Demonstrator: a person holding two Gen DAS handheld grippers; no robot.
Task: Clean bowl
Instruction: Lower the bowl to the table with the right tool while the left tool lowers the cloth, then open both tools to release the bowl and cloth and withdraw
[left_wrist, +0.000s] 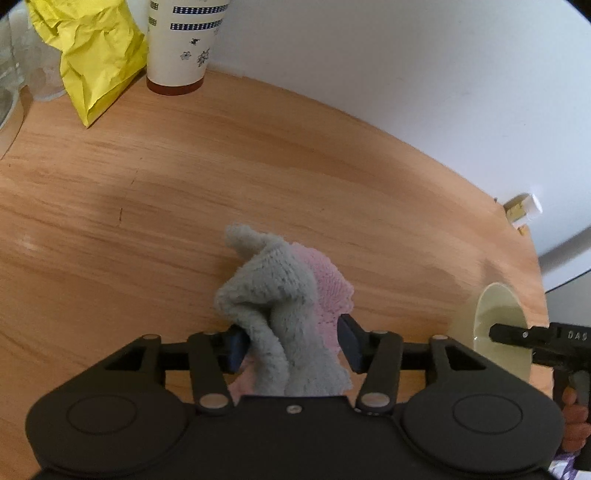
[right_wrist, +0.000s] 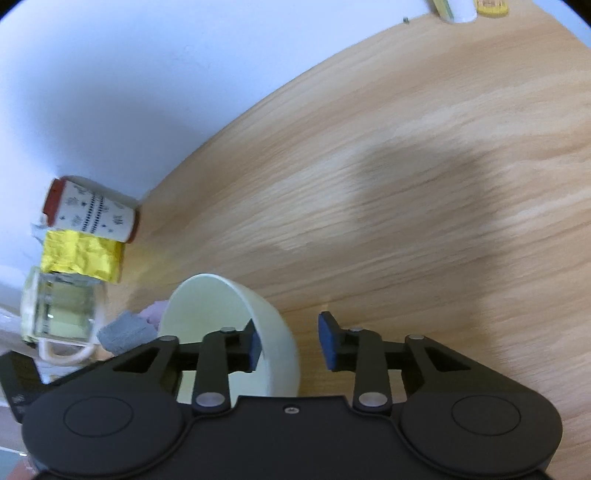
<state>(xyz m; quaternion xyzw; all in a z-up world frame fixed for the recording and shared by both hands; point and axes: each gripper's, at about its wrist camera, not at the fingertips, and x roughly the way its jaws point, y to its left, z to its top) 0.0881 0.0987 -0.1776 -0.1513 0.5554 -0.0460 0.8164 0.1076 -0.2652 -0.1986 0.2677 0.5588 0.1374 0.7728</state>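
Note:
My left gripper is shut on a grey and pink knitted cloth, which bunches up between the pads above the wooden table. The pale cream bowl shows at the right edge, with the right gripper's finger reaching across its rim. In the right wrist view the bowl is tilted on its side. My right gripper is open, its left finger inside the bowl and its right finger outside, with the wall between them. The cloth peeks out left of the bowl.
A patterned paper cup and a crumpled yellow bag stand at the back by the white wall. A glass mug is left of the bowl. A small yellow and white item lies at the table's far right.

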